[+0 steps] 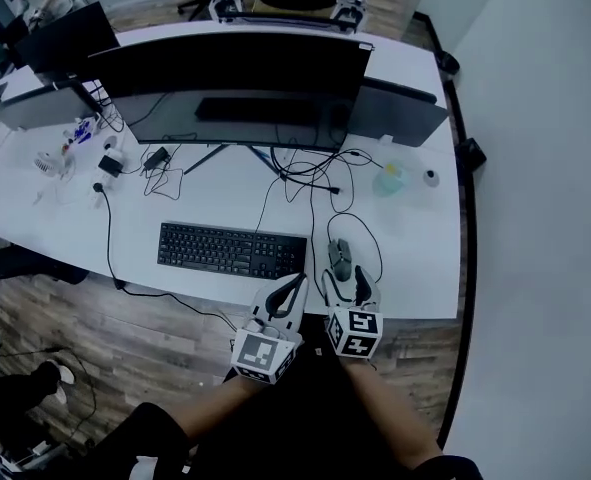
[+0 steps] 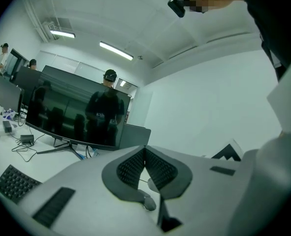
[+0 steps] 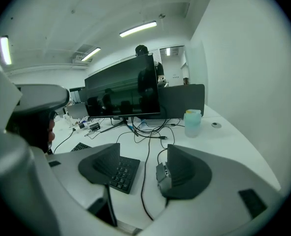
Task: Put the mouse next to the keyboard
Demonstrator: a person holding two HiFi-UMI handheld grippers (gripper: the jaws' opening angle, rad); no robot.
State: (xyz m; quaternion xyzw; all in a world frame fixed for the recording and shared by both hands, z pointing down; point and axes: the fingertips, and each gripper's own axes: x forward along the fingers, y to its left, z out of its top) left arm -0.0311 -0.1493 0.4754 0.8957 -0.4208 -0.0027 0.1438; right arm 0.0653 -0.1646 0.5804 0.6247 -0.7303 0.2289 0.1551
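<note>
The right gripper (image 3: 143,151) hangs low over the near edge of the white desk (image 1: 415,258) with its jaws spread wide and nothing clamped between them. The dark mouse (image 3: 164,175) sits on the desk right up against the inner face of its right-hand jaw; whether they actually touch is hard to tell. Its cable (image 3: 144,181) trails back through the gap between the jaws. Behind the other jaw lies the end of the black keyboard (image 3: 119,173), a small way to the left of the mouse. The left gripper (image 2: 145,150) is just left of the right one, above the desk's edge, with its jaws closed tip to tip on nothing. Far ahead of both stands a wide monitor (image 1: 245,88).
</note>
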